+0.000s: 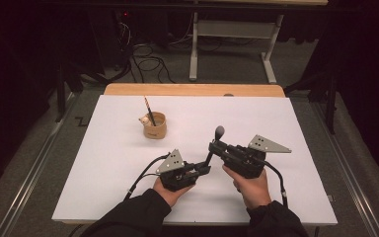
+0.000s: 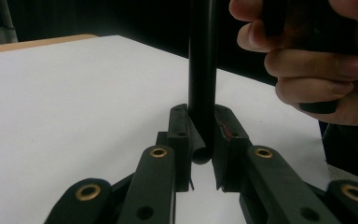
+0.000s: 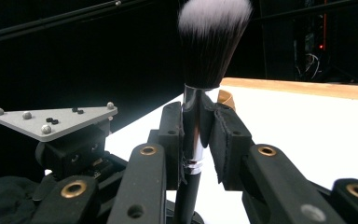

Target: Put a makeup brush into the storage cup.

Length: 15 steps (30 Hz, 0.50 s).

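The person's dark sleeves (image 1: 143, 212) come in at the bottom edge of the high view, each hand wrapped around a hand-held gripper low over the white table (image 1: 103, 187). The left hand-held gripper (image 1: 206, 169) points to the right, and its jaws are clenched on the bottom end of a makeup brush (image 1: 214, 145). In the left gripper view the black handle (image 2: 201, 70) stands upright between the two pads, its rounded tip just below them, with the fingers of the person's other hand (image 2: 307, 60) close behind on the right.

The right hand-held gripper (image 1: 212, 145) points to the left, higher up, and grips the same brush at its shiny metal ferrule (image 3: 195, 123). In the right gripper view the jaws press the ferrule from both sides, and the bristles (image 3: 210, 39), dark at the base and pale at the tips, fan out above them. So the brush stands nearly upright above the table, held at two heights, in the middle of the near half.

Farther back and to the left, well apart from both hands, a tan cup (image 1: 155, 125) stands on the table with a striped pencil (image 1: 149, 109) leaning in it and a small pale object (image 1: 142, 119) at its rim.
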Tool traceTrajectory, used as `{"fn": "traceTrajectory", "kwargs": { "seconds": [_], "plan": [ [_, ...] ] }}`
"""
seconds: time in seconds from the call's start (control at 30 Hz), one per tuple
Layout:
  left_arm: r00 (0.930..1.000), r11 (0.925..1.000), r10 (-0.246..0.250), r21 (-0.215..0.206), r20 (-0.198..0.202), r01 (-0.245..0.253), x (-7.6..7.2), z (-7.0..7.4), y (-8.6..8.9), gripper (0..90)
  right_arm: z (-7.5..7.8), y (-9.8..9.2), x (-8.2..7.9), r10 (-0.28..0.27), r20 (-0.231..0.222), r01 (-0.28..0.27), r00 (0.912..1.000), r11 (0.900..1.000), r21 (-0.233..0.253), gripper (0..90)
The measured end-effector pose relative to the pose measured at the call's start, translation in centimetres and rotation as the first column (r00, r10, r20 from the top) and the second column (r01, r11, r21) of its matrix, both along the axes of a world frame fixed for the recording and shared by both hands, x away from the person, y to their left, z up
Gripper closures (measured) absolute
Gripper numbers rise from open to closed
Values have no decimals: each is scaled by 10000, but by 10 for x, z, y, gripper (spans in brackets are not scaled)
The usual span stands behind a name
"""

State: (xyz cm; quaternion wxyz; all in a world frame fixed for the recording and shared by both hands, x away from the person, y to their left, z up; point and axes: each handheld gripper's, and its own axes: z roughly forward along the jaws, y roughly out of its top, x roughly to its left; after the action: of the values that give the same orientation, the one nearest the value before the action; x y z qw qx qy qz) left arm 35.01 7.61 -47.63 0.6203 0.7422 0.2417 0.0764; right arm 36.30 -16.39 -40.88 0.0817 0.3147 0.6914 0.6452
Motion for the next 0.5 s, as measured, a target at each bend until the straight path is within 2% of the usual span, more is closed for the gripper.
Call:
{"fn": "traceTrajectory", "kwargs": {
  "seconds": [0.4,0.5],
  "plan": [
    [10000,9998,75,189,47,-76,0,1,0,780,0,1,0,147,-4,-147,9999,9999,14,783],
    [9997,9997,209,147,102,-210,1,5,2,696,0,2,-1,223,32,-223,9997,9997,-115,783]
  ]
}}
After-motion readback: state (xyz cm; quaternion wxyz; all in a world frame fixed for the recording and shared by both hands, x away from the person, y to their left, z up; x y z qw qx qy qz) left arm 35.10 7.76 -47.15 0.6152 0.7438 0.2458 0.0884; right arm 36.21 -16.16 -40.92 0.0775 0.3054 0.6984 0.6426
